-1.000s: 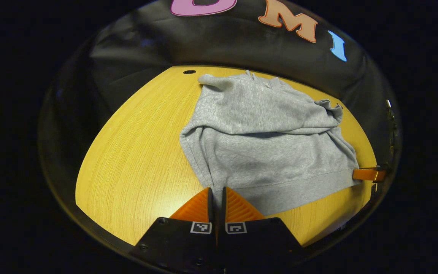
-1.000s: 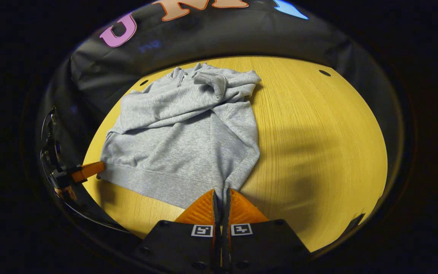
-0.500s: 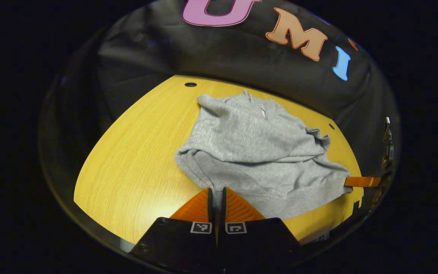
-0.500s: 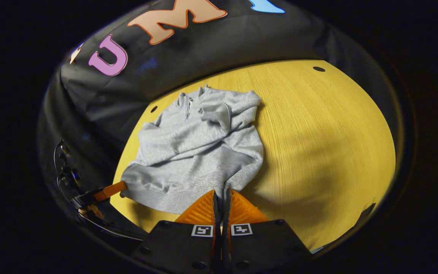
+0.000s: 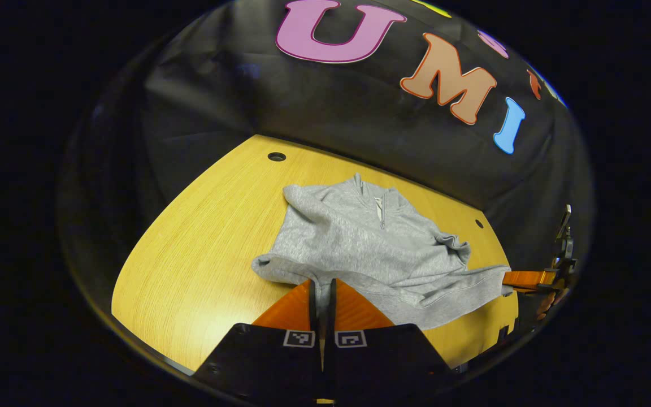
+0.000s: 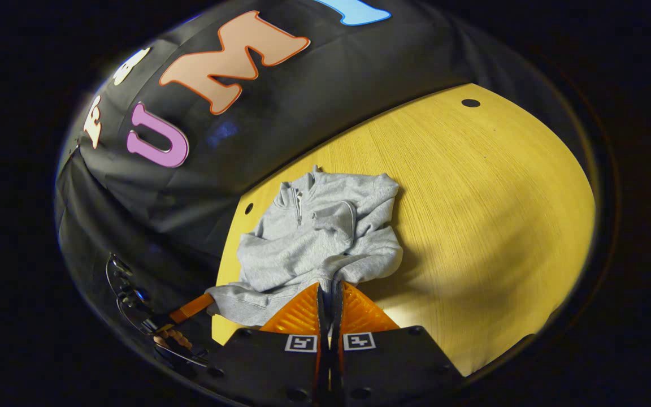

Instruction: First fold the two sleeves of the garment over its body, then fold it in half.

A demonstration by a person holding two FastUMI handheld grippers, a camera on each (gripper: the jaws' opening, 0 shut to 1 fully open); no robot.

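Here, left claw (image 5: 321, 291) pinching grey sweatshirt (image 5: 359, 243) hem, right claw (image 6: 330, 294) likewise, wooden table (image 5: 201, 254)

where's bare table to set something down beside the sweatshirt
Bare wood on the table spreads between the grey sweatshirt and the far edge with the small hole. In the left gripper view, another bare patch lies beside its folded edge. The hem is crowded: left gripper and right gripper pinch it.

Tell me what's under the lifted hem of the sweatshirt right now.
Under the raised hem of the sweatshirt, held by the left claw and right claw, lies its own body with the folded sleeves. The table beneath it is covered.
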